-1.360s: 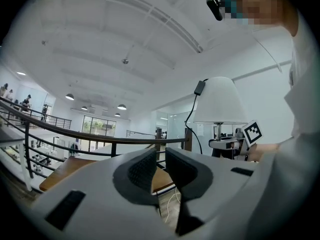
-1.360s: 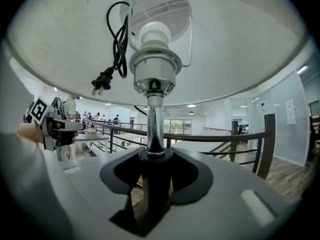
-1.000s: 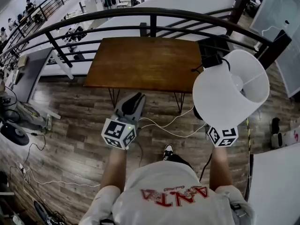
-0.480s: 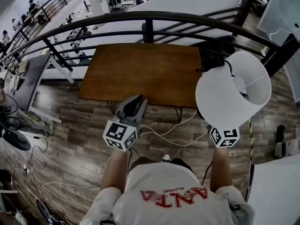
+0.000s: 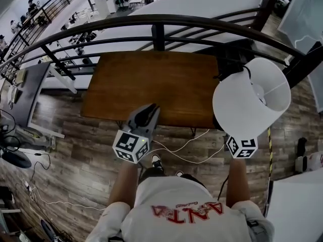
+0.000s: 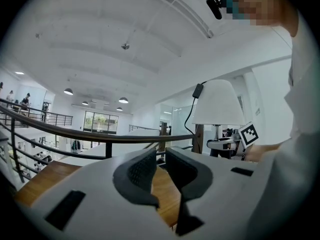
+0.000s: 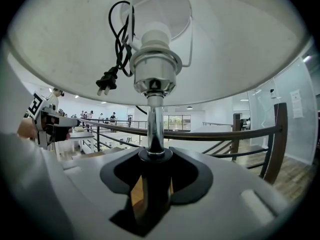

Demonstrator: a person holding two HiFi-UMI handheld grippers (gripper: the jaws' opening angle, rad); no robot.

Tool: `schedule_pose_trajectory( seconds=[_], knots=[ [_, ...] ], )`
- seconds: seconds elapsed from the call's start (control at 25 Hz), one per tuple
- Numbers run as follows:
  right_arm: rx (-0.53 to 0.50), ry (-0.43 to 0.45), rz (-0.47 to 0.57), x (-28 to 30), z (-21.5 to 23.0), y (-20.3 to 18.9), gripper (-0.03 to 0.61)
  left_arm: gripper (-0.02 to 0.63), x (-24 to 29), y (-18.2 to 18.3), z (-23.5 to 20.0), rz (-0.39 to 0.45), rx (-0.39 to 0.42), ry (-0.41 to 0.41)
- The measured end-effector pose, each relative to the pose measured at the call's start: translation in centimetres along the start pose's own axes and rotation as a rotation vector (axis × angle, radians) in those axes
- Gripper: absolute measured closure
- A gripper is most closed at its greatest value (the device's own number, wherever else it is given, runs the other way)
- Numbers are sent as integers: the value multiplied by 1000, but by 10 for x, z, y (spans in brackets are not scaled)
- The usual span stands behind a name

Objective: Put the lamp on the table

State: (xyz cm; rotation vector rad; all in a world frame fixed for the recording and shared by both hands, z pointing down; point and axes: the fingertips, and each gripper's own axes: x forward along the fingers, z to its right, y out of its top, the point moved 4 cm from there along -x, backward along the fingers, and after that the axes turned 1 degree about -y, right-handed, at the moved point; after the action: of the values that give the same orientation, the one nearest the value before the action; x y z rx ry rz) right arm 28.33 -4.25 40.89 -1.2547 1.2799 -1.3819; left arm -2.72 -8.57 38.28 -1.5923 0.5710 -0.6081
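Note:
A white lamp with a wide shade (image 5: 251,97) hangs in the air over the right end of the brown wooden table (image 5: 151,82). My right gripper (image 7: 152,156) is shut on the lamp's black base below the chrome pole (image 7: 155,119); the shade hides its jaws in the head view, where only its marker cube (image 5: 240,146) shows. The lamp's plug (image 7: 105,81) dangles under the shade. My left gripper (image 5: 149,110) hovers at the table's near edge with its jaws together and nothing between them (image 6: 160,166). The lamp (image 6: 216,104) shows to its right.
A dark curved railing (image 5: 151,21) runs behind the table, with a drop beyond it. A black object (image 5: 229,54) sits at the table's far right corner. White cords (image 5: 176,140) lie on the wood floor under the table. A white surface (image 5: 298,195) stands at the lower right.
The person has stepped toward the table, which now lies nearer under both grippers. The lamp stays held in the right gripper and the left gripper stays empty.

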Motion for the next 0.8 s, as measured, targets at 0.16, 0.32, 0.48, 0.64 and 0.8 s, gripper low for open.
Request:
schedule_pose_trajectory(
  seconds=[0.16, 0.32, 0.48, 0.64, 0.8],
  knots=[
    [-5, -35, -3, 37, -8, 7, 434, 551, 20, 7, -41, 8, 4, -30],
    [-10, -71, 1, 70, -20, 19, 434, 551, 35, 17, -82, 15, 3, -62],
    [0, -93, -2, 95, -34, 28, 434, 551, 44, 24, -116, 16, -2, -87],
    [11, -99, -10, 116, -42, 29, 434, 551, 55, 23, -143, 15, -22, -94],
    [24, -106, -24, 138, -39, 23, 434, 551, 67, 17, -158, 9, -46, -100]
  ],
)
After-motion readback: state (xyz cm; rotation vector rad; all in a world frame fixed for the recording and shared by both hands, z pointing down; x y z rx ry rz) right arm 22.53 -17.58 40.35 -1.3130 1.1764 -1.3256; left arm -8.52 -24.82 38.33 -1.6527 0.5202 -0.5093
